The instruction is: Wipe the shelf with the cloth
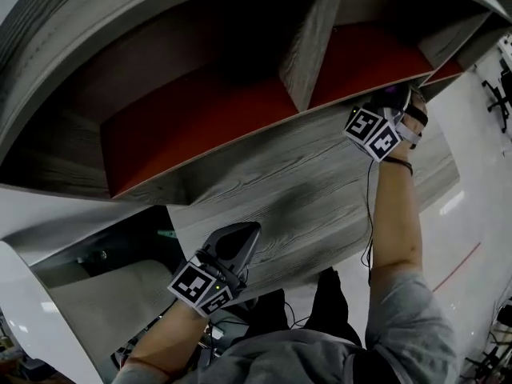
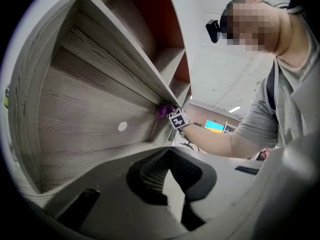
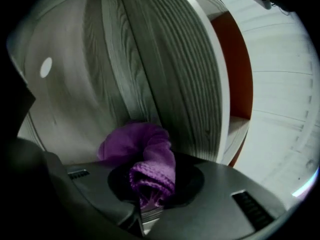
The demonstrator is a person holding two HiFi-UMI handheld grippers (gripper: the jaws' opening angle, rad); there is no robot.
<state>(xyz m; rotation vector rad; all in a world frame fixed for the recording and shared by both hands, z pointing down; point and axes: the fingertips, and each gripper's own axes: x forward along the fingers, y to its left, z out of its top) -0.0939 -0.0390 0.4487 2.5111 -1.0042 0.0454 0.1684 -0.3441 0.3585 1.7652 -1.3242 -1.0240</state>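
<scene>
The shelf unit is grey wood (image 1: 304, 174) with red back panels (image 1: 200, 110). At its upper right, my right gripper (image 1: 394, 98) is shut on a purple knitted cloth (image 3: 150, 154) and presses it against the grey board by the front edge. The cloth (image 2: 164, 109) also shows as a small purple spot far off in the left gripper view. My left gripper (image 1: 242, 237) is low in the middle, its jaws together with nothing between them, close to the broad grey panel (image 2: 90, 114). The left gripper (image 2: 170, 154) points along that panel.
An upright divider (image 1: 308, 38) splits the red-backed compartments. A round white cap (image 2: 122, 126) sits on the panel. A dark lower compartment (image 1: 104, 254) opens at the left. Cables (image 1: 216, 330) hang near my body, and pale floor (image 1: 472, 206) lies to the right.
</scene>
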